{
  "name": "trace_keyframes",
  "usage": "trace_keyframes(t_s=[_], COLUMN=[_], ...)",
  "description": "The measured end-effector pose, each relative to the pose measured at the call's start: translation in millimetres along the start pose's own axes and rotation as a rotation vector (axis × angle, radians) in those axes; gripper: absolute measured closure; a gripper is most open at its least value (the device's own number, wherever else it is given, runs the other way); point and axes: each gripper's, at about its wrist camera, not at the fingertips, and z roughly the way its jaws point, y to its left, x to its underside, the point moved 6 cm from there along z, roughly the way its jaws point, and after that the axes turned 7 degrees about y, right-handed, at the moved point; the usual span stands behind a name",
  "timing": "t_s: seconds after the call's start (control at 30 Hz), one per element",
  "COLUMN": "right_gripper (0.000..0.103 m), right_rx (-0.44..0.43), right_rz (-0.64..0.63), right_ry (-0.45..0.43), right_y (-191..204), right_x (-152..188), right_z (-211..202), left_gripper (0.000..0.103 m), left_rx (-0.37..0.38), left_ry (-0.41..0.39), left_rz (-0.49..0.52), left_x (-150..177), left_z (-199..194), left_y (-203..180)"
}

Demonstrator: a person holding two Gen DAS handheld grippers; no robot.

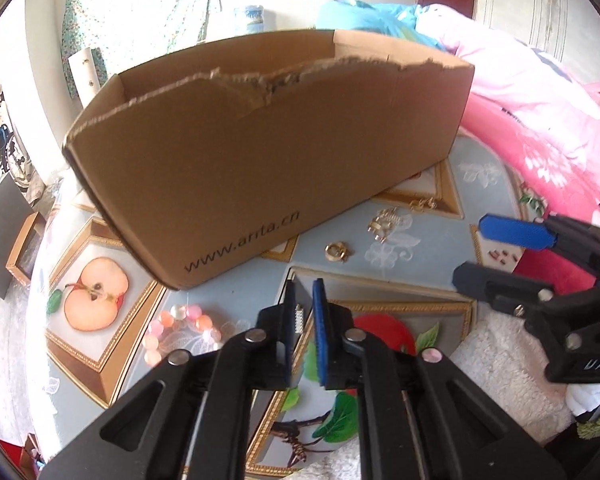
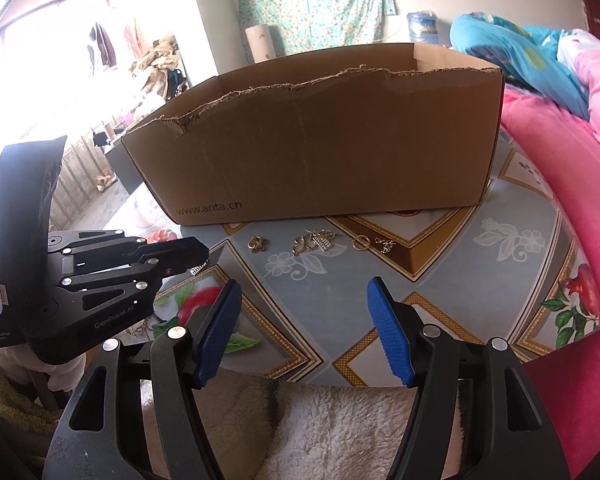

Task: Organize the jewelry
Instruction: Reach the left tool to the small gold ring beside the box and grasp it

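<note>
A: Jewelry first, left to right. At about nine o'clock on the surface (image 2: 440, 264) lies a pink bead bracelet (image 1: 180, 330), just short of the cardboard box (image 2: 320, 140). Past it, a gold ring-shaped piece (image 1: 336, 251), a gold cluster (image 1: 384, 222) and a small gold clasp (image 1: 422, 203) sit in a loose row along the foot of the box, toward one o'clock in the left wrist view.

B: Why strung out like that?

A: My guess: spread apart so each piece can be pinched singly and lifted over the torn front wall into the box, which stands open at twelve o'clock.

B: And the left hand-held gripper (image 1: 302, 320)?

A: Nearly closed, angled down at the surface. A small silver toothed piece (image 1: 299, 319), perhaps a clip, sits between the pads against the left one. The gap is narrow, but I cannot tell whether both pads press on it. The right wrist view shows the same silver bit (image 2: 196, 269) at the tips.

B: Held low for a reason?

A: Probably because the item is tiny; a steep pinch near the tips keeps it from slipping.

B: The right hand-held gripper (image 2: 304, 312)?

A: Standing wide with nothing between its blue pads (image 2: 388, 336), waiting near five o'clock over the edge of the surface, above a white fleecy cloth (image 2: 332, 432). It seems parked clear so the left has room.
</note>
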Motion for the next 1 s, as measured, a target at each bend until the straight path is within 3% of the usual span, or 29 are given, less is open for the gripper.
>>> trace_keyframes(t_s=[0.37,1.0], right_gripper=[0.041,0.041], right_rx=[-0.001,0.000], right_rz=[0.003,0.036], right_ry=[0.025,0.025], right_y=[-3,-10], right_x=[-3,-9], right_z=[10,16], left_gripper=[0.087,0.087], left_rx=[0.033,0.058], left_ry=[-0.001,0.038], left_rz=[0.083,0.087], left_x=[-22,-25], left_z=[14,27], left_y=[-13,-12])
